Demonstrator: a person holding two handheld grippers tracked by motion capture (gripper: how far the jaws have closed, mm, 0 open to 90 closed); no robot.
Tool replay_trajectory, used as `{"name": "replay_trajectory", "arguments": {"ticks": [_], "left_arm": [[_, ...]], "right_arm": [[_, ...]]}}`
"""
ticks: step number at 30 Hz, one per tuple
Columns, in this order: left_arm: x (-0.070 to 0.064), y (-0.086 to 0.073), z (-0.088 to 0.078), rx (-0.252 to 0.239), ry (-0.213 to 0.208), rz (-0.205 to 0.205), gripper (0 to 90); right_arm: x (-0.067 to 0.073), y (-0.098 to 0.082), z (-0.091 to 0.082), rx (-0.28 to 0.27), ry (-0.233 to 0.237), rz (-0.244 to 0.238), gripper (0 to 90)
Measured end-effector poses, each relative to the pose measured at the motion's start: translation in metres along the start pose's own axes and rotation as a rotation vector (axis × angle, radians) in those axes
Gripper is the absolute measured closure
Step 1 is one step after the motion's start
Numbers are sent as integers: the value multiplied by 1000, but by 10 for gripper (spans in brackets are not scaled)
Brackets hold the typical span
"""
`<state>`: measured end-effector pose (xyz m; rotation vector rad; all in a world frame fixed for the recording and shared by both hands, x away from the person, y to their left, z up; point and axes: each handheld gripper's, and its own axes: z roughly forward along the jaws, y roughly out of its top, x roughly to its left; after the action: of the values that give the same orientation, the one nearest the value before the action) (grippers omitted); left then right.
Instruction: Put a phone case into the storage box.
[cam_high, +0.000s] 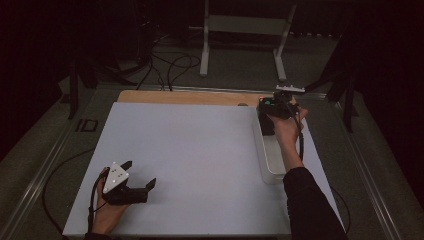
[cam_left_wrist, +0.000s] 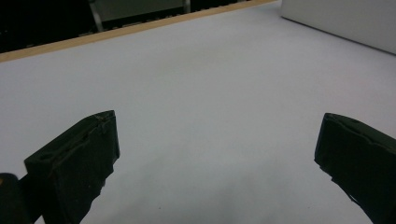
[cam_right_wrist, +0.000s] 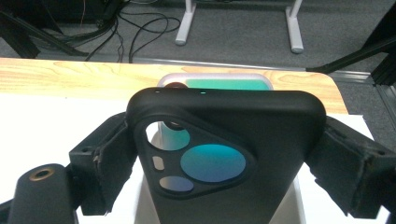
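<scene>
My right gripper (cam_right_wrist: 224, 163) is shut on a black phone case (cam_right_wrist: 224, 140), squeezing its two long sides. The case's back faces the camera, and its camera cut-out is see-through. Behind it lies a silver-rimmed phone (cam_right_wrist: 219, 84) with a teal face, seen above the case's top edge and through the cut-out. In the high view this gripper (cam_high: 272, 112) holds the case (cam_high: 265, 125) over the far end of a white tray (cam_high: 272, 167) at the right. My left gripper (cam_high: 140, 173) rests open on the white board's near left, with nothing between its fingers (cam_left_wrist: 84, 154).
A white board (cam_high: 190, 150) covers the table, with a strip of wooden tabletop (cam_high: 185, 96) showing along its far edge. The tray's white wall (cam_left_wrist: 345, 23) stands at the upper right of the left gripper view. Cables (cam_high: 170, 65) and a white stand (cam_high: 205, 50) are on the floor beyond.
</scene>
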<state>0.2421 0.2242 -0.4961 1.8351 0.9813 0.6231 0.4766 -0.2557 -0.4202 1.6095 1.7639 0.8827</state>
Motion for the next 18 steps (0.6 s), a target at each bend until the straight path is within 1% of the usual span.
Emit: {"name": "replay_trajectory", "arguments": {"ticks": [3,10,18], "left_arm": [[0,0,-1,-3,1,-6,4],[1,-1,-1,-3,-1,-4,4],[1,-1,-1,-4,0,-6,4]], "right_arm": [[0,0,2,-6,-1,-3,133],[2,1,6,-13,-7,-4,131],[1,2,10,-10,4,-13,128]]}}
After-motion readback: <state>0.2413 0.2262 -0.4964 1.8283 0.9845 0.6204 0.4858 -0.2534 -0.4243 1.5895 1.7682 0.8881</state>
